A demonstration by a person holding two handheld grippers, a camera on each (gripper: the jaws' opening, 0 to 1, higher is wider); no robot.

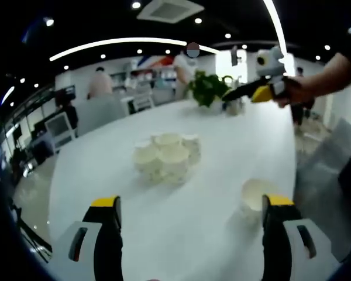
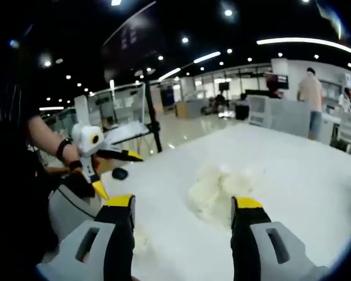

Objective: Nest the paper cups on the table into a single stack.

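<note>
In the left gripper view, the left tongs (image 1: 190, 213) stand wide open and hold nothing, their 2 yellow-tipped jaws rising from the near edge over the white counter (image 1: 105, 175). A cluster of paper cups (image 1: 167, 157) sits upright near the middle of the counter, the cups touching one another; their exact number is hard to tell. A single cup (image 1: 254, 196) stands apart on the right, just beside the right-hand jaw and partly hidden by it. At the far end of the counter there is a green plant (image 1: 207, 88), with a small jar-like thing just right of it, too blurred to name. The right tongs (image 1: 245, 93) come in from the right at the far side, held in a hand (image 1: 295, 91); their black and yellow jaws are slightly parted with nothing between them, above the counter near the plant. People stand in the room beyond the counter.

In the right gripper view, the right tongs (image 2: 183, 225) are likewise wide open and empty. The cluster of cups (image 2: 219, 190) shows as a blurred pale heap on the counter (image 2: 298, 170), between and just beyond the jaws. The left tongs (image 2: 114, 172) enter from the left, held in a hand with a dark wristband (image 2: 63, 149), jaws spread wide and empty. A small dark thing (image 2: 120, 173) lies near the counter's left edge, too blurred to name.
</note>
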